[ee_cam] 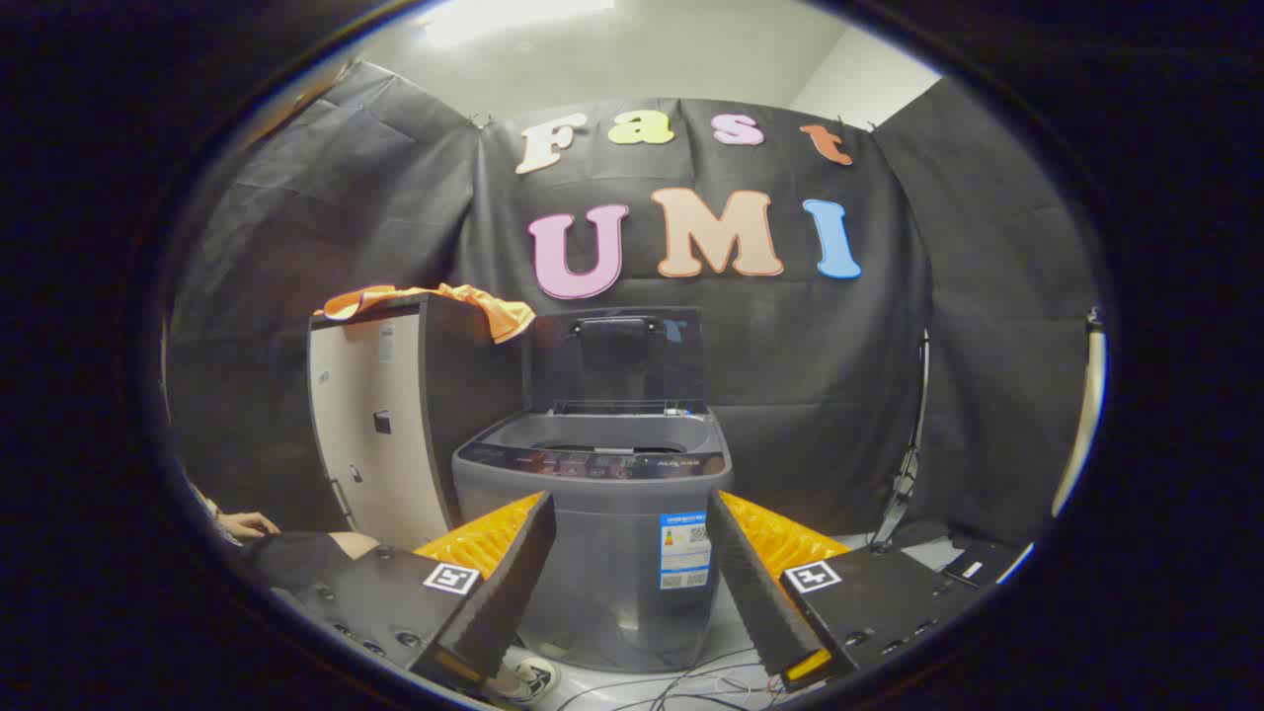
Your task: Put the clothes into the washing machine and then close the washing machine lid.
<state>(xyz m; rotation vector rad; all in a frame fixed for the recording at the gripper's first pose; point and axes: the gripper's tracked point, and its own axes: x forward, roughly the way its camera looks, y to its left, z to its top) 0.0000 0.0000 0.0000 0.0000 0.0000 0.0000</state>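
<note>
Tongs (632, 583) hang spread and empty, near the washing machine (602, 533), whose lid (617, 360) stands raised. Orange clothes (434, 301) lie atop the cabinet (380, 425) far left. Fetching is the step in hand; next comes a reach up-left to pinch the cloth.

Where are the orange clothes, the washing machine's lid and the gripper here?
orange clothes (474, 300): gripper view, cloth draped over cabinet top.
washing machine lid (617, 357): gripper view, middle of raised lid.
gripper (629, 568): gripper view, gap between open fingers.
</note>
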